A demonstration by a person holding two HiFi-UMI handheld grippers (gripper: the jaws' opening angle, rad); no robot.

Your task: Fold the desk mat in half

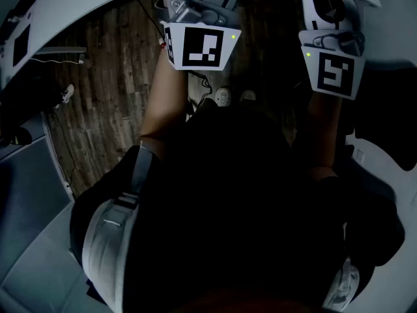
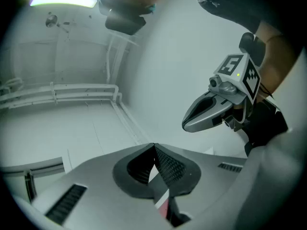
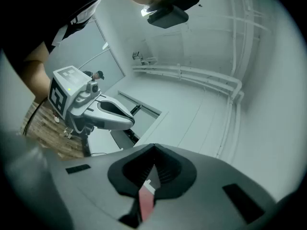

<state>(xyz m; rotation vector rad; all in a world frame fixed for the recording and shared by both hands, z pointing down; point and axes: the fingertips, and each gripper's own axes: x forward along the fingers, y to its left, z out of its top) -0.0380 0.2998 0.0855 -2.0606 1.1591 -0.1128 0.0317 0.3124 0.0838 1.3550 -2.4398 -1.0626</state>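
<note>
Evidently both tongs are pinched together on nothing: left gripper (image 2: 154,150) and right gripper (image 3: 153,150) hang side by side above the plank floor (image 1: 98,96). No desk mat shows (probably limp, light; pinch one edge's corners).

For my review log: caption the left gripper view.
Left gripper, jaws shut and empty, aimed at a white wall; right gripper alongside.

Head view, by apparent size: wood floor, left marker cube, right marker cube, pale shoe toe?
wood floor
left marker cube and right marker cube: too alike to rank
pale shoe toe, smallest
</note>
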